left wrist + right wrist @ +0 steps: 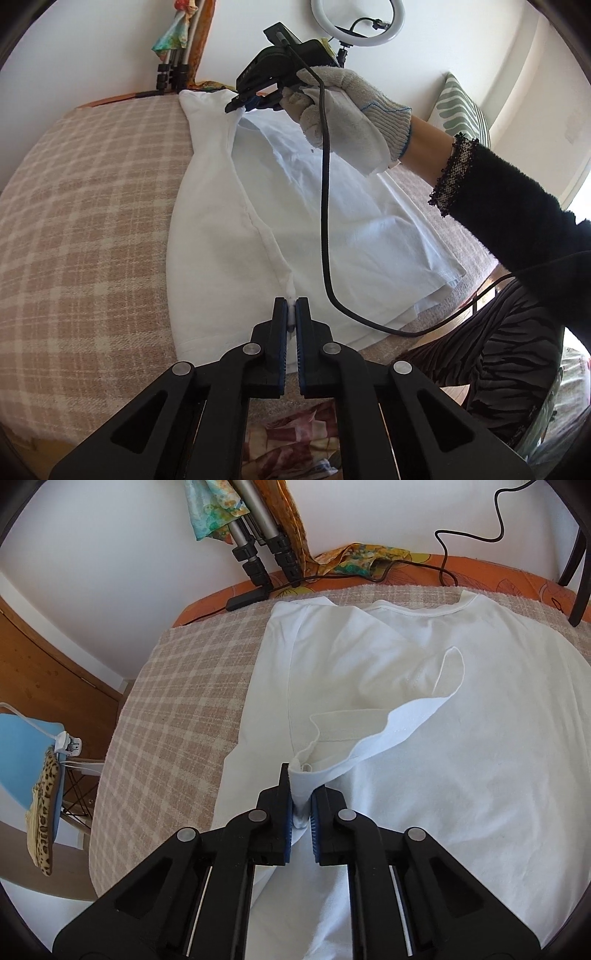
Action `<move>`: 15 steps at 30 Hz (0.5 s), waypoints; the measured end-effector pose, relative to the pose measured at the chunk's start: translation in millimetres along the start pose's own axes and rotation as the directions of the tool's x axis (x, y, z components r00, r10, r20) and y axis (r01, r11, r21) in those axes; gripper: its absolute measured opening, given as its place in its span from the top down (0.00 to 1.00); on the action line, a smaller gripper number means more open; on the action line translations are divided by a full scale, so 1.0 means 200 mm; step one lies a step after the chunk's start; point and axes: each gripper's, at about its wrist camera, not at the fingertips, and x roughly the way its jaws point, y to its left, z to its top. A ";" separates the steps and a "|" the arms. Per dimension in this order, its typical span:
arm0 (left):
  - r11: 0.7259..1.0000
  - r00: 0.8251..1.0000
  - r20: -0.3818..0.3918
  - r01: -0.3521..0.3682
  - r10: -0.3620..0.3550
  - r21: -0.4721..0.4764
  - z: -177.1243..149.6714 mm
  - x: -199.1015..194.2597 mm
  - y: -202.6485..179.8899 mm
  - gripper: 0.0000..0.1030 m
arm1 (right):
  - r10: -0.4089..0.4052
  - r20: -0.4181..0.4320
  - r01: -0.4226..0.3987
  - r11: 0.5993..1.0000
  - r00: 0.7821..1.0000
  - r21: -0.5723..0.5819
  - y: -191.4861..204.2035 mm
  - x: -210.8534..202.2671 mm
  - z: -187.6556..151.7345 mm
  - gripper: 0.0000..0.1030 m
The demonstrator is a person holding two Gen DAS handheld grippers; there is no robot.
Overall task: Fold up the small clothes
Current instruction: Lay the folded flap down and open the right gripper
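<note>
A white T-shirt [229,236] lies on a pink-and-cream checked blanket [85,206], its left side lifted and folded over the body. My left gripper [292,314] is shut on the shirt's folded edge near the hem. My right gripper [240,105], held by a gloved hand [343,110], is shut on the same fold at the far, shoulder end. In the right wrist view my right gripper [303,794] pinches the white cloth [461,738] by the sleeve [369,731], with the collar [424,611] beyond.
A tripod [258,554] with coloured scarves and a ring light [356,22] stand by the wall behind the table. A black cable [325,221] hangs from the right gripper over the shirt. A blue chair [33,746] stands left of the table, off its edge.
</note>
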 end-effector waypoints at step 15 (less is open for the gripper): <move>0.990 0.981 -0.143 0.138 -0.134 0.018 0.02 0.11 -0.17 0.81 | -0.173 -0.006 0.172 0.981 0.985 -0.088 -0.03 -0.02 -0.04 0.85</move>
